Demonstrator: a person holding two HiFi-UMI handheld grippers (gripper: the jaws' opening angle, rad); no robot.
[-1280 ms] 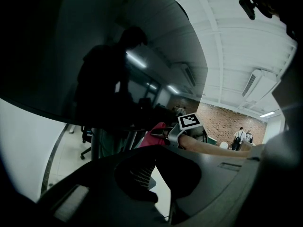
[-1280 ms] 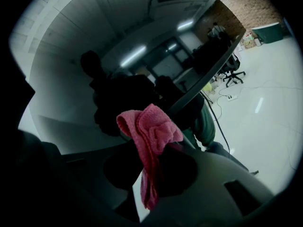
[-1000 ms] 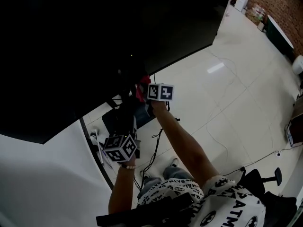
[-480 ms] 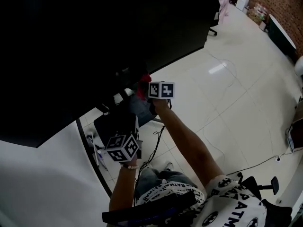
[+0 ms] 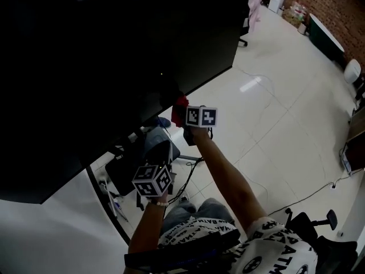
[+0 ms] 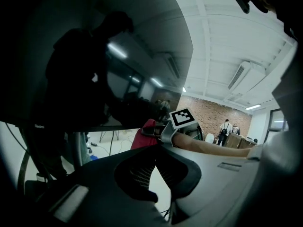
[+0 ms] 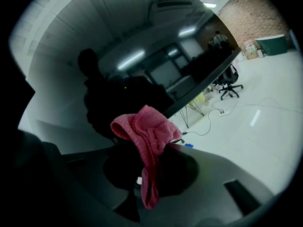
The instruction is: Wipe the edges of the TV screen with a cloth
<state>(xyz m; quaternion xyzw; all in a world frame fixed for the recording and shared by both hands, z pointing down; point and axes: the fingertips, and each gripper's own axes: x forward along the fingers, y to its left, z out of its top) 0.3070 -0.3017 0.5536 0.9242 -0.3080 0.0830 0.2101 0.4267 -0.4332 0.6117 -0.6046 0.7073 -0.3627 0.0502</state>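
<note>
TV screen (image 5: 102, 56) filled the upper left of the head view, its long lower edge slanting up to the right. Below it, the left gripper (image 6: 154, 167) had its jaws clenched on nothing. The right gripper (image 7: 147, 171) had its jaws grasping the pink cloth (image 7: 149, 131) just beside that edge, at centre frame.

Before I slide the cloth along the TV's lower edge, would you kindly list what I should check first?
1. Cloth grip: ok. The right gripper is shut on the red cloth, which bunches above the jaws.
2. Cloth at the edge: ok. In the head view it sits by the lower edge of the TV screen.
3. Firm contact with the edge: cannot tell.
4. Left gripper out of the way: ok. It is shut, empty and held below the screen.
5. Path along the edge: ok. Nothing shows on it toward the far corner.
6. Cables underfoot: not ok. They trail across the floor beneath the arms.
</note>
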